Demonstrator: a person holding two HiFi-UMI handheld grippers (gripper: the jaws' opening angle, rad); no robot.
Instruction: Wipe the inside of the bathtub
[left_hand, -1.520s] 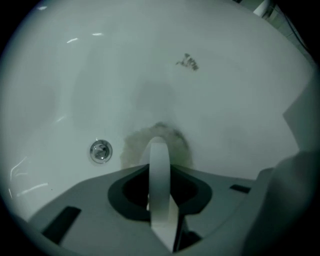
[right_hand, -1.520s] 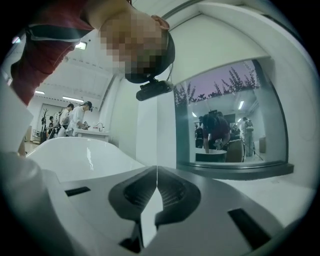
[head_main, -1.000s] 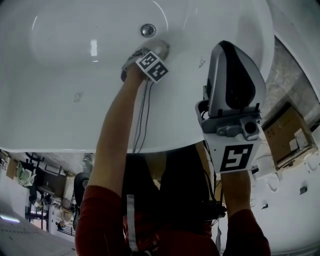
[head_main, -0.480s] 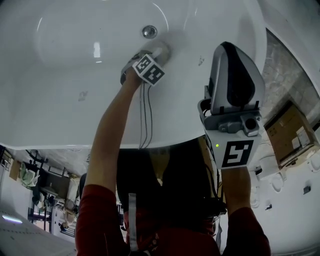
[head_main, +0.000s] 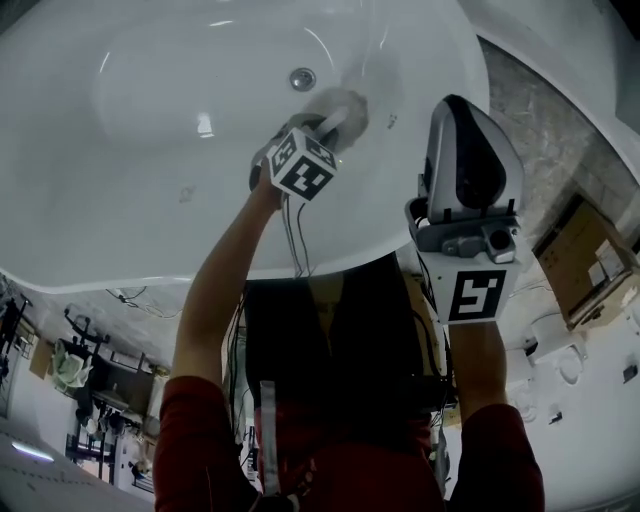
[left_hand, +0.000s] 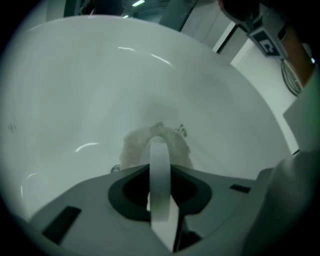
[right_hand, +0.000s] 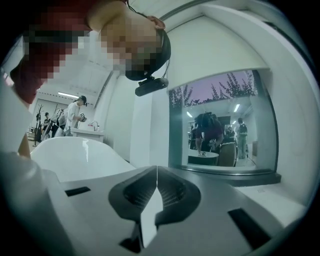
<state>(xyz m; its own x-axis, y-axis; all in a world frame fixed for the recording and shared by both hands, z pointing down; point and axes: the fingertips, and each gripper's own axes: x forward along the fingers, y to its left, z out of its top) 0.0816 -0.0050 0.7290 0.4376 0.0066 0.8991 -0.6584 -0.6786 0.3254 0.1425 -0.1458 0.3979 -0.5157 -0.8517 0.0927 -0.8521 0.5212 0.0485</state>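
- Head view: the left gripper (head_main: 333, 122) reaches down into the white bathtub (head_main: 150, 160). It presses a grey cloth (head_main: 342, 104) against the tub floor just beside the drain (head_main: 302, 78), on the side toward the right-hand wall.
- Head view: the right gripper (head_main: 465, 150) is held up over the near rim, well apart from the cloth and touching nothing in the tub.
- Left gripper view: the left gripper's (left_hand: 159, 145) jaws are pinched together on the cloth (left_hand: 132, 150), which spreads out as a rough pad flat on the tub floor beyond the tips. A small dark mark (left_hand: 182, 130) sits on the enamel just past the cloth's far edge. The surrounding walls look evenly white.
- Right gripper view: the right gripper's (right_hand: 156, 172) jaws are pressed together with nothing between them. It points away from the work, toward a window (right_hand: 220, 120) with people behind it.
- Progress, as a judgement: the wipe is under way at the drain end of the floor. No streaks or wet tracks show which parts are done. The long side walls, the far end and most of the floor probably remain. The mark beside the cloth seems the nearest spot to cover.
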